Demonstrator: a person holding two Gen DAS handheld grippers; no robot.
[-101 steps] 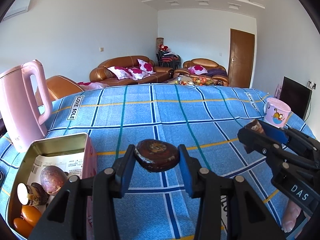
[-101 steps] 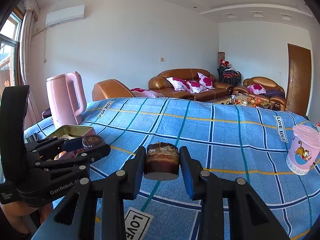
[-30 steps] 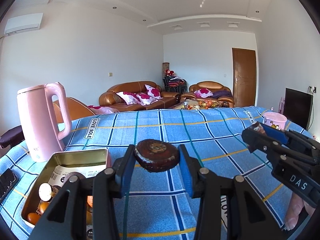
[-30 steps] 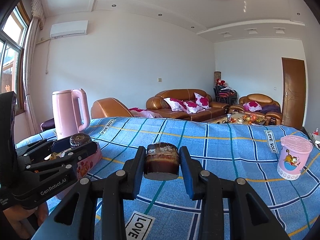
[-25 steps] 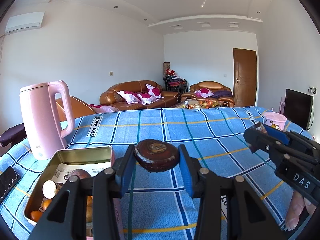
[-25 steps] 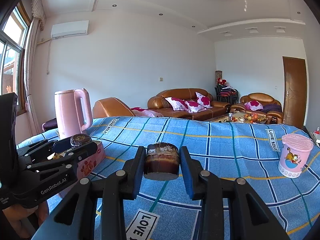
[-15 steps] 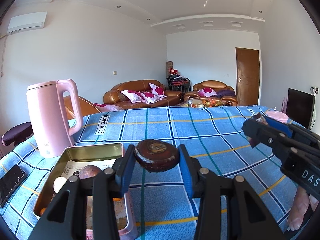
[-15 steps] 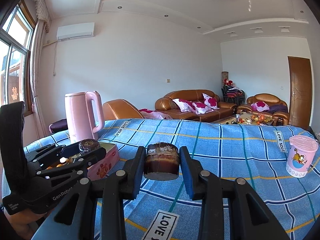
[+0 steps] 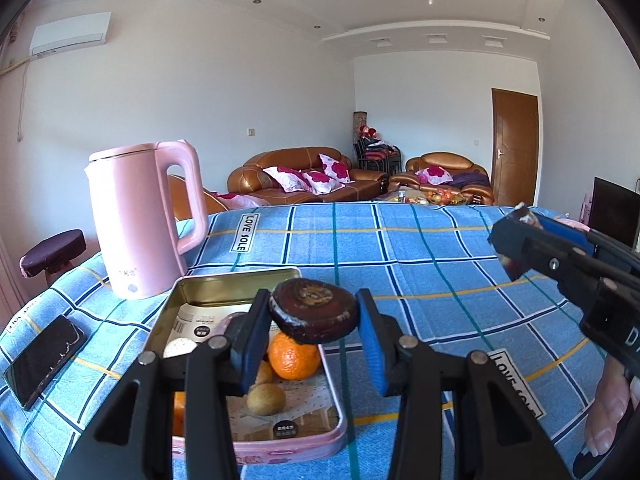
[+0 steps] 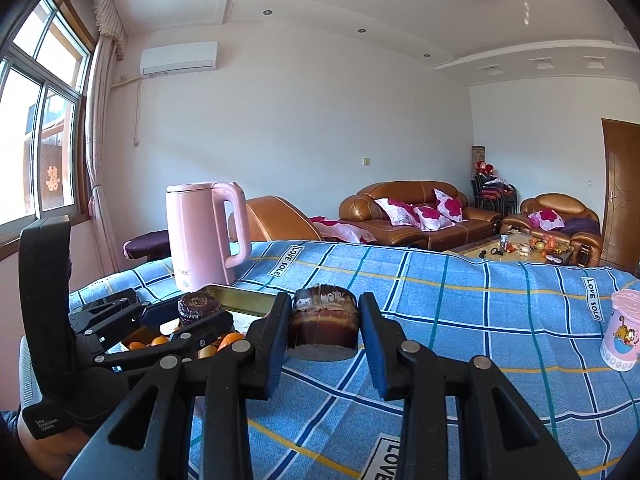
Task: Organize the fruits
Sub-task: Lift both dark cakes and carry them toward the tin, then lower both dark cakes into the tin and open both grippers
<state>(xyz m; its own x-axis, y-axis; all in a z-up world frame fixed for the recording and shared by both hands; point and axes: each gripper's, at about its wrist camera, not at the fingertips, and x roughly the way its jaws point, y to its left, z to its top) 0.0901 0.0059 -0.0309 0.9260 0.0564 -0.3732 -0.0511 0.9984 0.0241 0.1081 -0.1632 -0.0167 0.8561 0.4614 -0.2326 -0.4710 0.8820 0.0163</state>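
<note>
Clamping a dark flat fruit (image 9: 314, 311) in my left gripper (image 9: 314, 320) and a brown cut chunk (image 10: 323, 323) in my right gripper (image 10: 324, 330) — my fingers (image 9: 248, 336) hide part of the tin (image 9: 240, 276), its oranges (image 9: 294, 356) clear only from the left wrist.

Pink kettle (image 9: 138, 220) at ten o'clock, crowding the far corner of the open tin (image 9: 240, 280). Phone (image 9: 42, 354) at nine o'clock. Right gripper (image 9: 516, 240) across at three o'clock. Broad bare checked tablecloth (image 9: 400, 248) from twelve through two o'clock, unobstructed.
</note>
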